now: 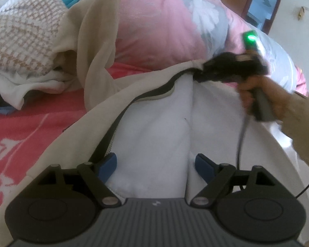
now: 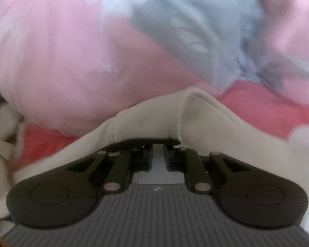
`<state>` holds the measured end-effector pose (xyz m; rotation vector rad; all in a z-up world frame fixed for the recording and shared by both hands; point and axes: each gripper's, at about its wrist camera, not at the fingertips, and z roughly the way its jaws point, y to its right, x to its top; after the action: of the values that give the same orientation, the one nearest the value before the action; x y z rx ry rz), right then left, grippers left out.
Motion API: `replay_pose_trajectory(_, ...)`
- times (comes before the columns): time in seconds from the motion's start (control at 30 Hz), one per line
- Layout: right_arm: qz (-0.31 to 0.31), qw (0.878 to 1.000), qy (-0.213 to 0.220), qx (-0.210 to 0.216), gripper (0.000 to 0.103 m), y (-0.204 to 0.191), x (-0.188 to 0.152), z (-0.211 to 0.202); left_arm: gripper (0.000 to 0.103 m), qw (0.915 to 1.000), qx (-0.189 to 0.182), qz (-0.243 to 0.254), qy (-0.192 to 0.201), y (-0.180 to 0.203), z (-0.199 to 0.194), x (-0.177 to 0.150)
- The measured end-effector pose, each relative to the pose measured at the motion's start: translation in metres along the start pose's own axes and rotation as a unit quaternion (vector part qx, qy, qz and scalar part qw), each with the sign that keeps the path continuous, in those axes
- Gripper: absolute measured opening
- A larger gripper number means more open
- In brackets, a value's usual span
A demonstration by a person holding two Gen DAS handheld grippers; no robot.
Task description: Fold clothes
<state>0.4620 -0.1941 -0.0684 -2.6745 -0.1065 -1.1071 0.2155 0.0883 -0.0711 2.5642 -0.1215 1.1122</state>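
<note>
A cream jacket [image 1: 154,113] with white lining and a dark zip lies spread open on the red bedsheet [image 1: 20,131]. My left gripper [image 1: 156,162] hovers low over the white lining, its blue pads [image 1: 109,164] wide apart with nothing pinched. At the jacket's far edge a hand [image 1: 263,90] holds my right gripper [image 1: 204,72], which bites the hem there. In the right wrist view the cream hem [image 2: 175,115] folds over the fingertips of the right gripper [image 2: 158,156]. Its jaws stand close together with pale fabric between them.
A puffy pink and grey floral quilt [image 1: 158,24] is bunched just beyond the jacket and fills the right wrist view [image 2: 72,61]. A brown-checked white cloth [image 1: 20,35] and other laundry are piled at the left. A grey cable [image 1: 240,144] hangs from the right gripper.
</note>
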Motion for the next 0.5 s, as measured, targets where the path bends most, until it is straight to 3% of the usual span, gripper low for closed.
replay_pose_trajectory(0.2,-0.032,0.998,-0.039,0.040,0.012,-0.032,-0.025,-0.039,0.086,0.9999,0.007,0.007,0.004,0.002,0.004,-0.001)
replay_pose_trajectory(0.33,-0.056,0.994,-0.086,0.046,0.012,-0.057,-0.039,-0.016,0.087,0.9999,0.006,0.007,0.003,0.003,0.006,0.000)
replay_pose_trajectory(0.5,-0.077,0.992,-0.097,0.024,0.012,-0.070,-0.043,-0.001,0.087,1.0000,0.002,0.005,-0.001,0.002,0.003,0.000)
